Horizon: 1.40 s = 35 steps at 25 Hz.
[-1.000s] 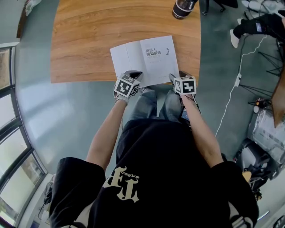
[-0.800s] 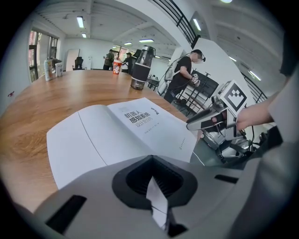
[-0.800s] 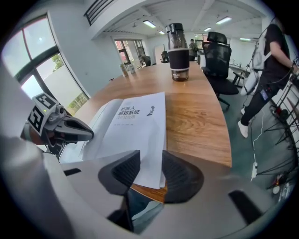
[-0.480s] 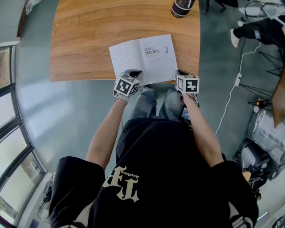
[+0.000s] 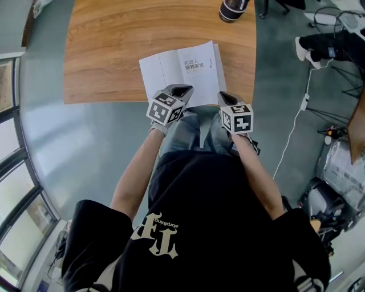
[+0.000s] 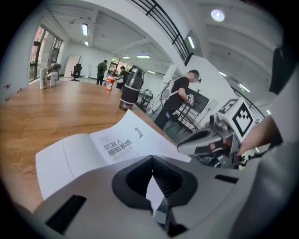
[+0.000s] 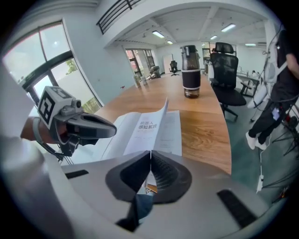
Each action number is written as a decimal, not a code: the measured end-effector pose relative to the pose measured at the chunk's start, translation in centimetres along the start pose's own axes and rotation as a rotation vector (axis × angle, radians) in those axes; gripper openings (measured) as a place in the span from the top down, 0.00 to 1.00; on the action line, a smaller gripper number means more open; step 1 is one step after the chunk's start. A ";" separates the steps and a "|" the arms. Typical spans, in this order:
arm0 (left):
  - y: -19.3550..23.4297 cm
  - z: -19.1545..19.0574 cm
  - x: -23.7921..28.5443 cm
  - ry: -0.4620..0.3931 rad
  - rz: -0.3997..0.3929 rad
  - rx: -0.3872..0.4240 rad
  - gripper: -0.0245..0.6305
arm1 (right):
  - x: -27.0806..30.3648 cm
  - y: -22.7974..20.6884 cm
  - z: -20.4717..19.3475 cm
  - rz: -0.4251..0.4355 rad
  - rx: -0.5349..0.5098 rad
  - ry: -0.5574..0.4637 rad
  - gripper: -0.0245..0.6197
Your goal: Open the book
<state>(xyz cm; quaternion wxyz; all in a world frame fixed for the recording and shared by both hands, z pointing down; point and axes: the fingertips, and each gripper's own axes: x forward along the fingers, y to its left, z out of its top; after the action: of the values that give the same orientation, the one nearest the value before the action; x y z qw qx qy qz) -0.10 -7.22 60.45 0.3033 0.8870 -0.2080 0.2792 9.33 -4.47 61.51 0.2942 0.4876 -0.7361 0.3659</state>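
Two tools are in play, one per hand, each carrying one marker cube. The left tool is fully closed, and a thin white leaf of the book's cover is nipped between its pads. The right tool is closed just as tight. A sliver of the same white cover stands edge-on in its pinch and rises away from it toward 12 o'clock.

There is one book. It lies on the near edge of the tabletop, at 12 o'clock from both tools. Its front cover is raised off the pages at the near side. A folded white flap spreads out toward 9 o'clock, and one printed page shows beneath the cover at 3 o'clock.

One dark tumbler stands at 1 o'clock from the book, well apart from it. Two small containers sit at the tabletop's far end. One office chair stands past the tumbler, and one person stands beyond the tabletop's corner.

In the head view both tools cover the book's near edge, so the pinch points do not show there. That view's top border cuts off the tumbler. The title print on the cover is too small to read. The two far containers are too small to identify.
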 end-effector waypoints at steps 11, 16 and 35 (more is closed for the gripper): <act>-2.6 2.8 1.9 -0.077 -0.143 -0.329 0.78 | -0.6 6.2 0.6 0.045 -0.249 -0.022 0.97; -2.0 2.2 1.8 -0.026 -0.105 -0.353 0.78 | -0.5 8.4 0.8 0.068 -0.325 -0.008 0.97; 4.8 -4.1 -5.3 -0.013 0.050 -0.490 0.93 | 1.1 10.4 0.6 0.179 -0.418 0.043 0.86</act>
<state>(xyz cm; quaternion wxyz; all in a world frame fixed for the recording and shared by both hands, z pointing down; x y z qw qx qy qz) -8.22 -7.03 61.88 0.5011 0.7832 -0.2935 0.2220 -0.77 -2.85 59.45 0.3708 0.3412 -0.8297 0.2402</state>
